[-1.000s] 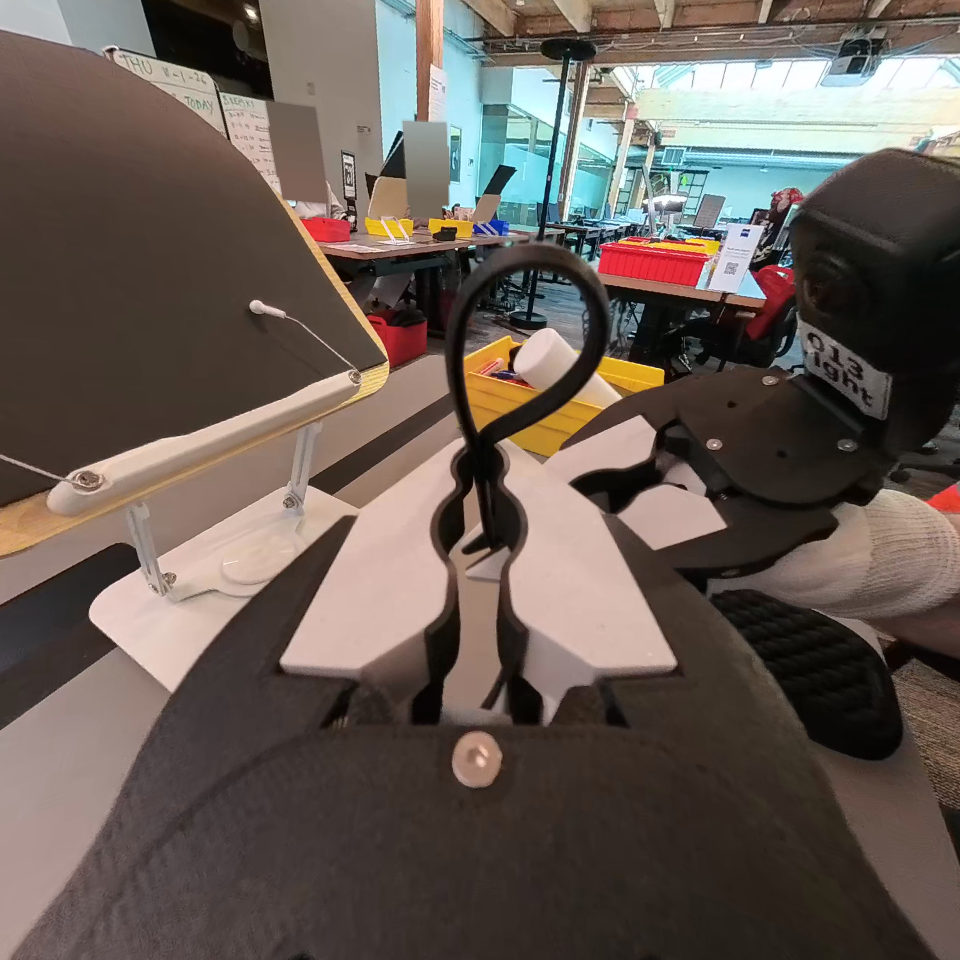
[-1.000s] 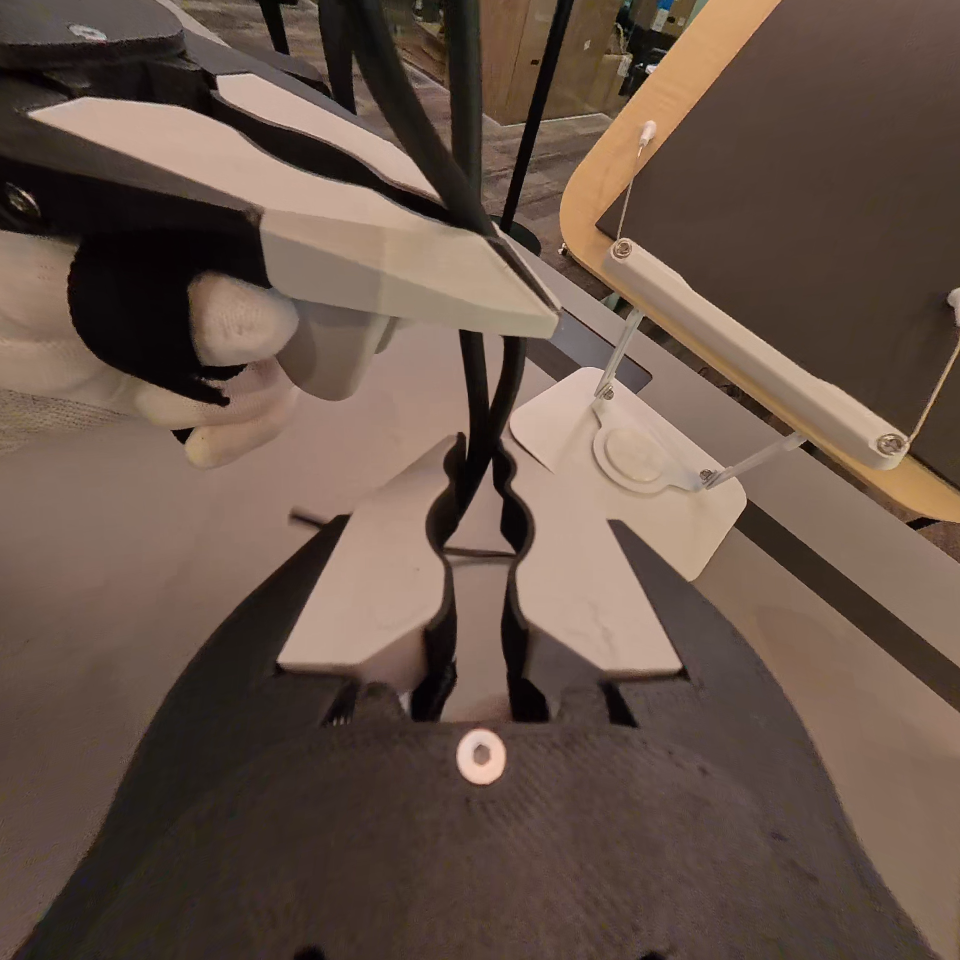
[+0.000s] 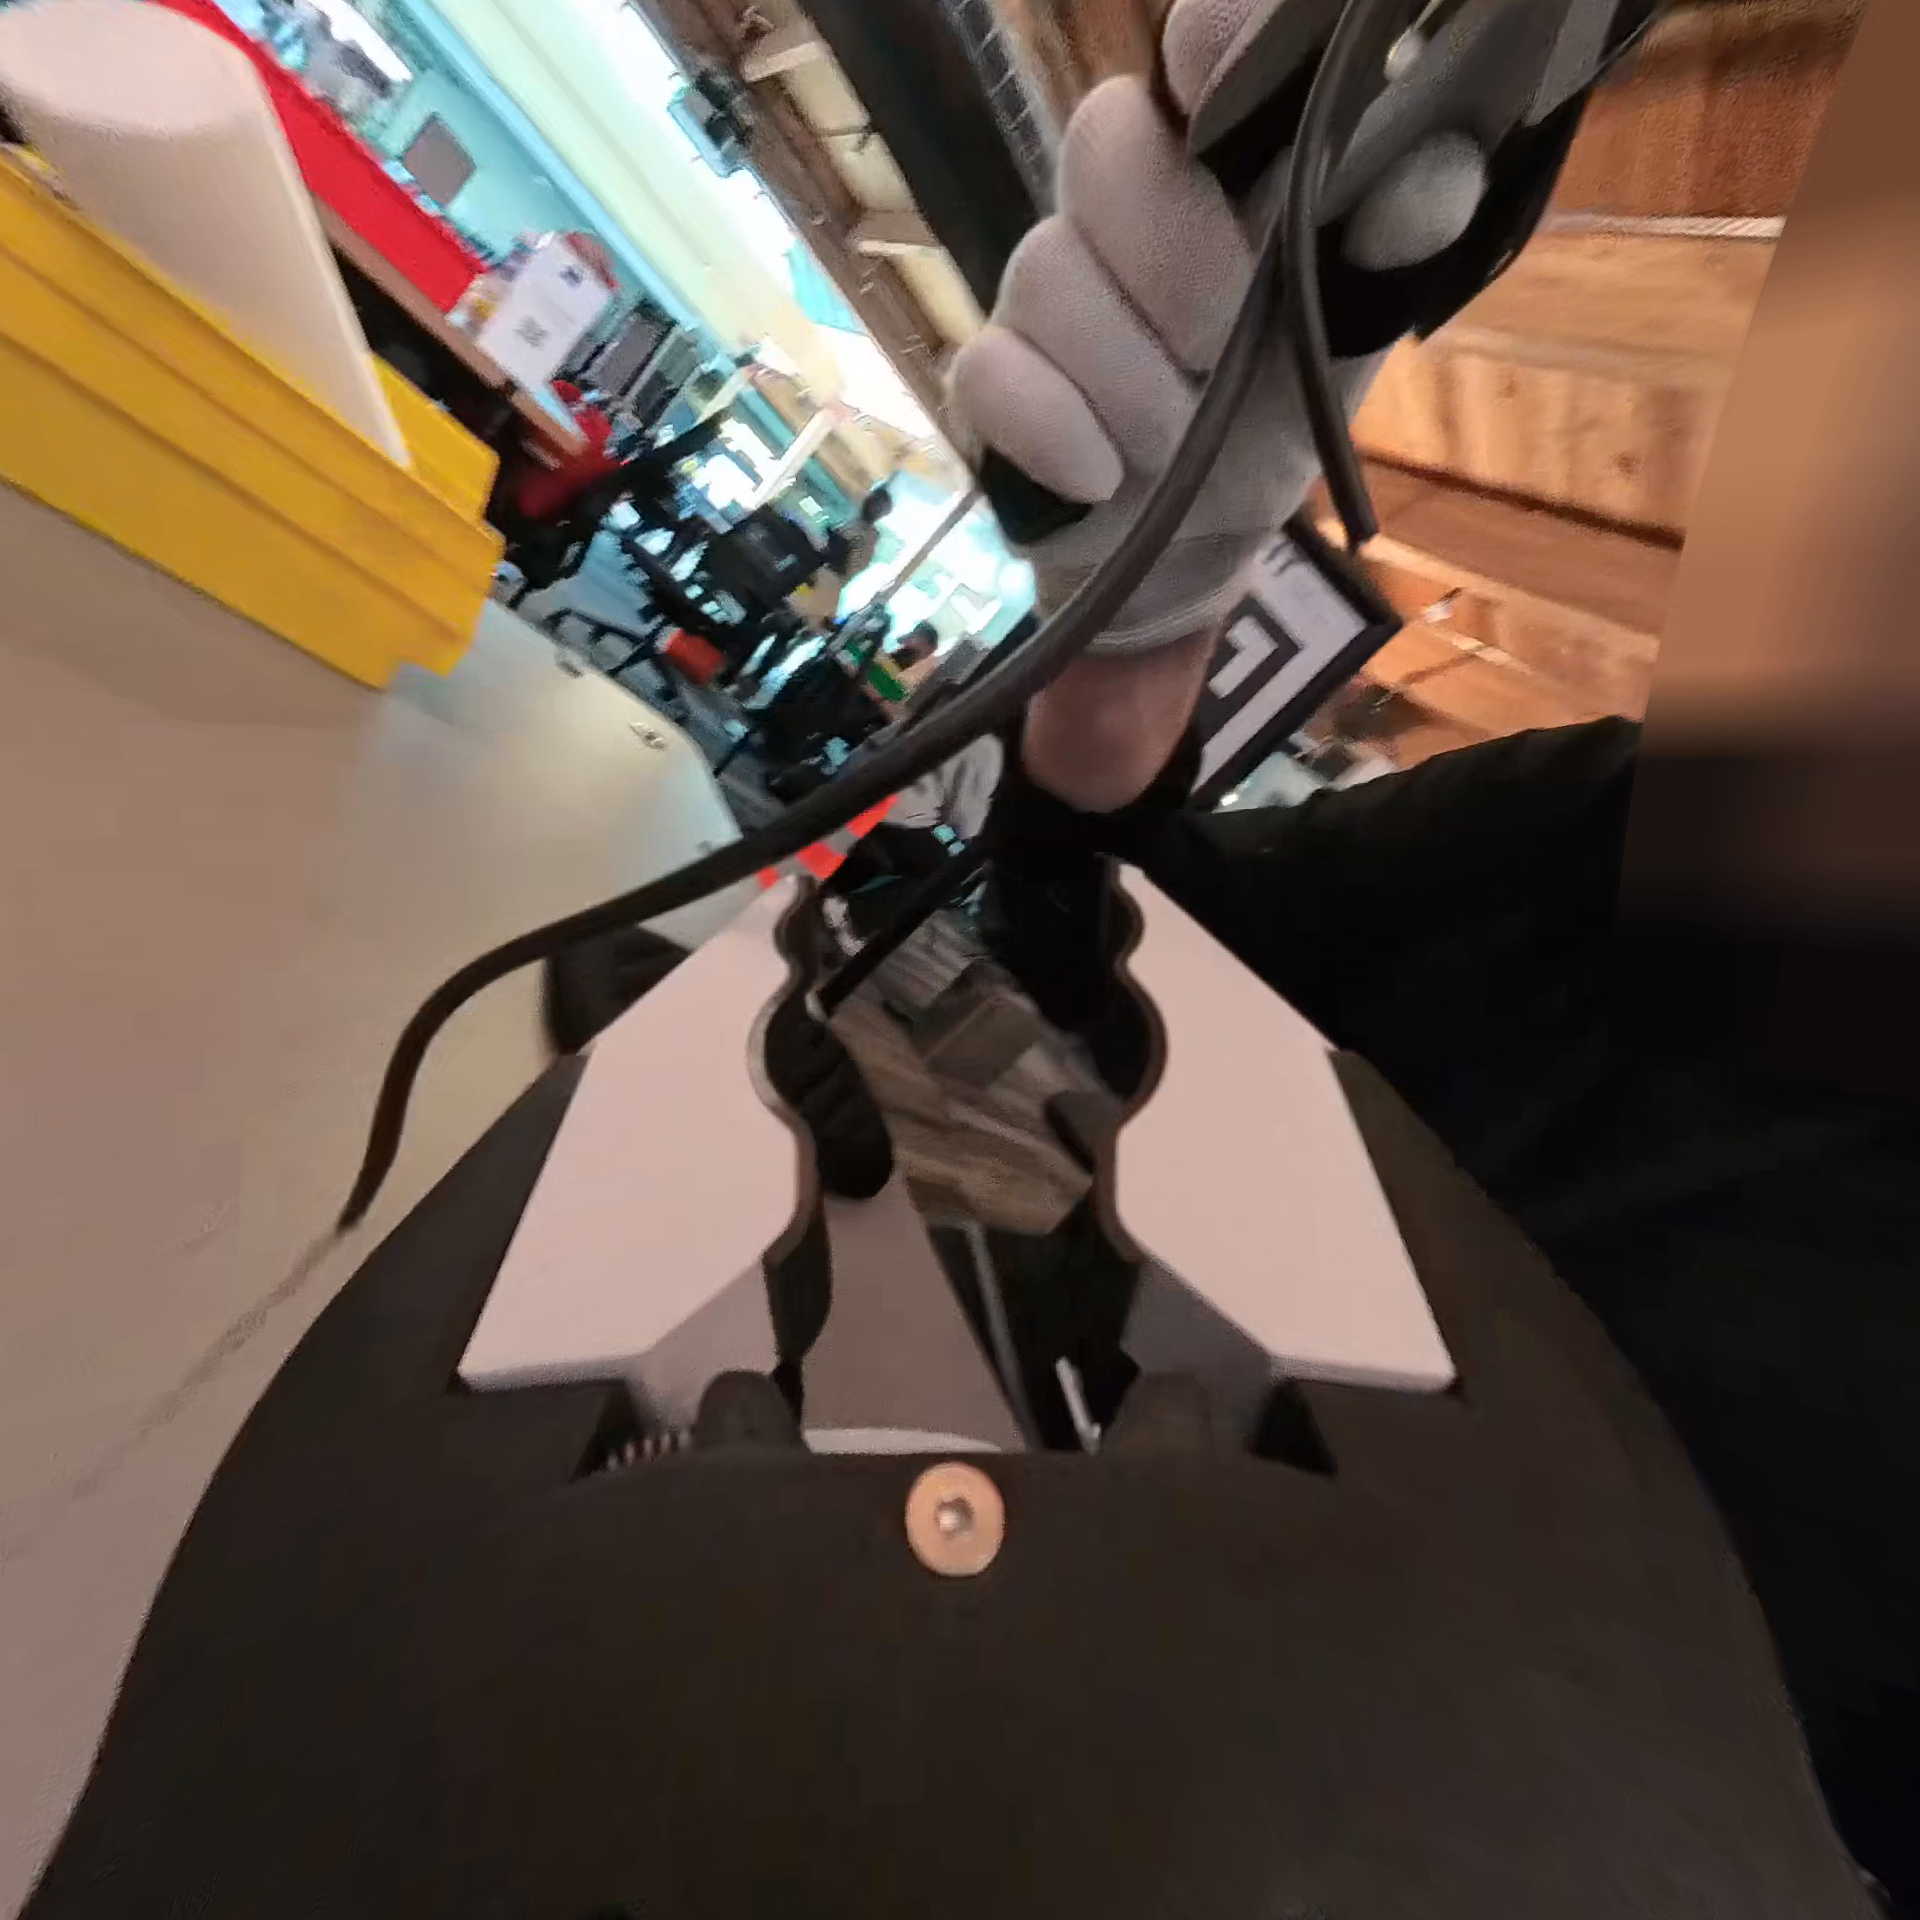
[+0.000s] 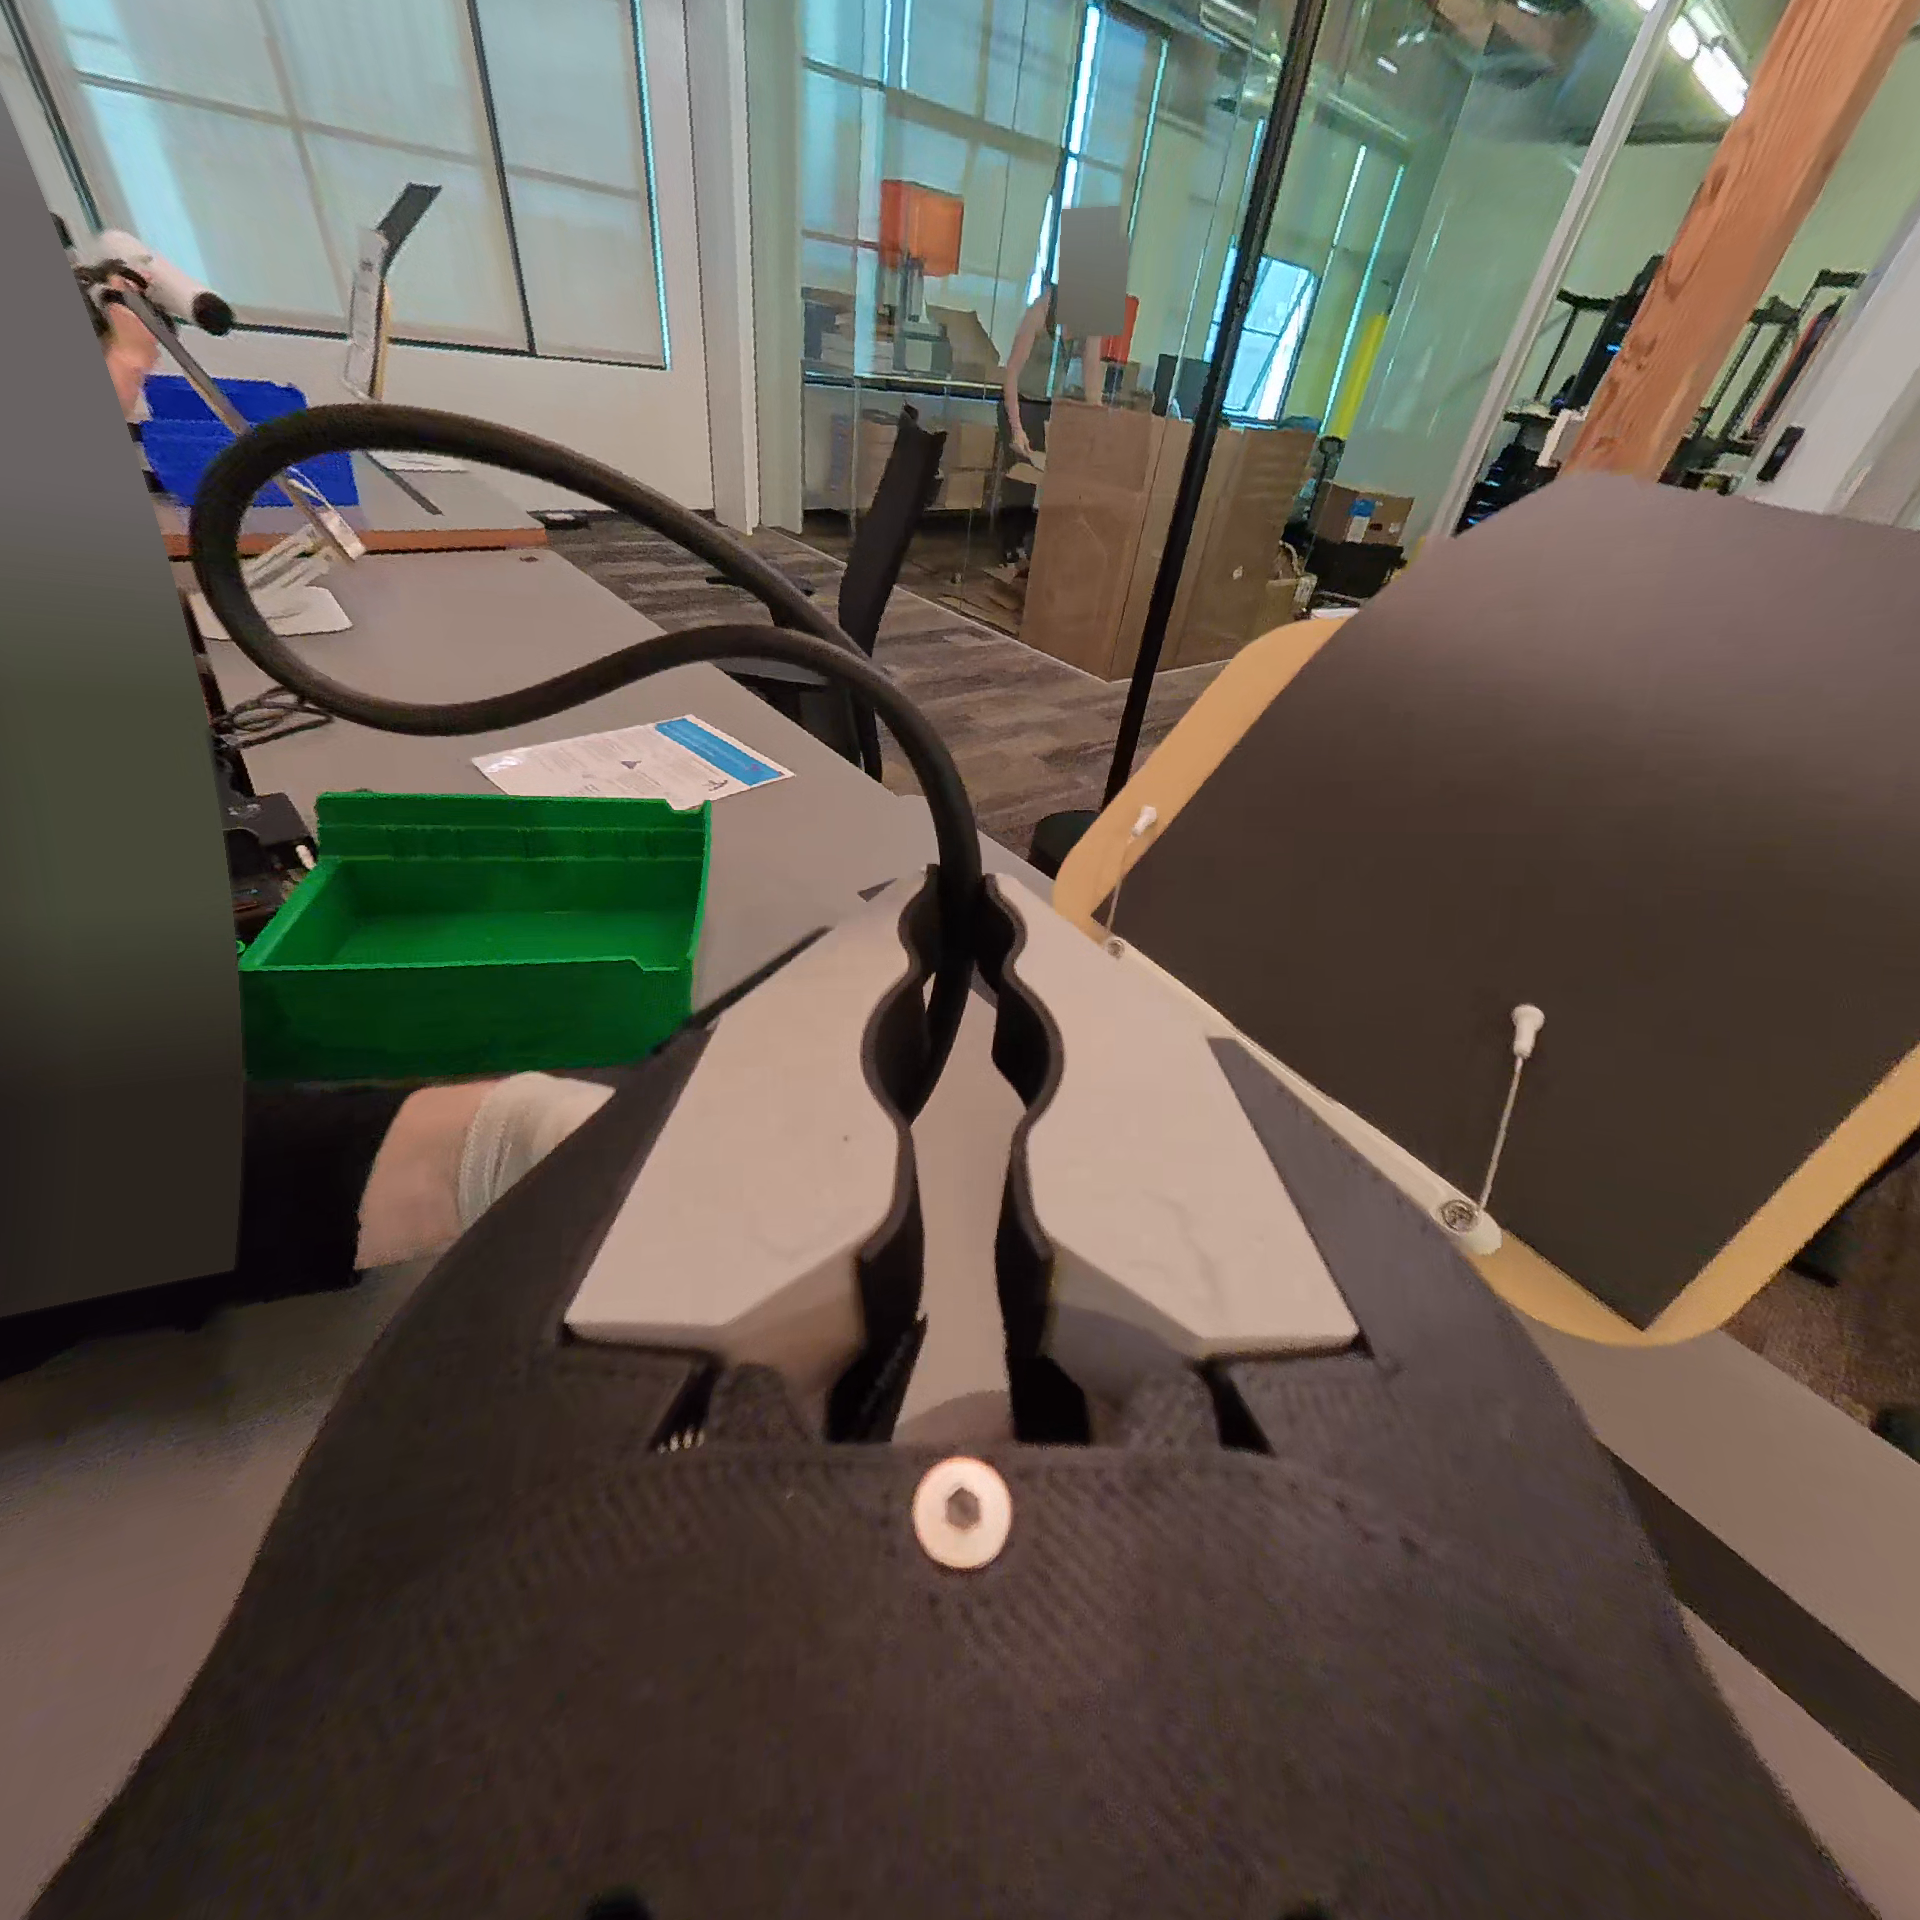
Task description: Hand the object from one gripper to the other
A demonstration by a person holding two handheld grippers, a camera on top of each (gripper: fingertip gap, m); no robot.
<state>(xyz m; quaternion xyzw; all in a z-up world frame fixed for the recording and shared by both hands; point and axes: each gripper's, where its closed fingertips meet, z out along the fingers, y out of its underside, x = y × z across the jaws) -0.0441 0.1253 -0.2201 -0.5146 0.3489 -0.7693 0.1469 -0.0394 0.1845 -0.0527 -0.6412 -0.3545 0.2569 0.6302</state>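
— Two grippers, one cord. Starting at the left of the right wrist view: a green bin (image 4: 473, 940) sits on the grey table (image 4: 436, 623), a printed sheet (image 4: 634, 767) beyond it, and a gloved hand (image 4: 499, 1143) just under the bin's front wall.

— And the cord?

— The black cord (image 4: 582, 665) loops high above the bin, curls back and drops into the right gripper (image 4: 961, 935), whose fingers are pinched tight on it near their tips. To the right stands a dark board with a pale wooden rim (image 4: 1558, 883), well clear of the loop.

— Anything readable on that sheet?

— Too small to tell.

— What about the other camera?

— Very blurred and tilted. A yellow bin (image 3: 239, 468) with a white roll (image 3: 197, 208) at far left; neither shows in the right view. The cord (image 3: 831, 800) sweeps across in front of a gloved hand (image 3: 1122, 384) holding a dark handle up top. The left gripper (image 3: 961, 935) has its fingers spread apart, gripping nothing. A black-and-white patterned tag (image 3: 1288, 644) sits behind that hand.
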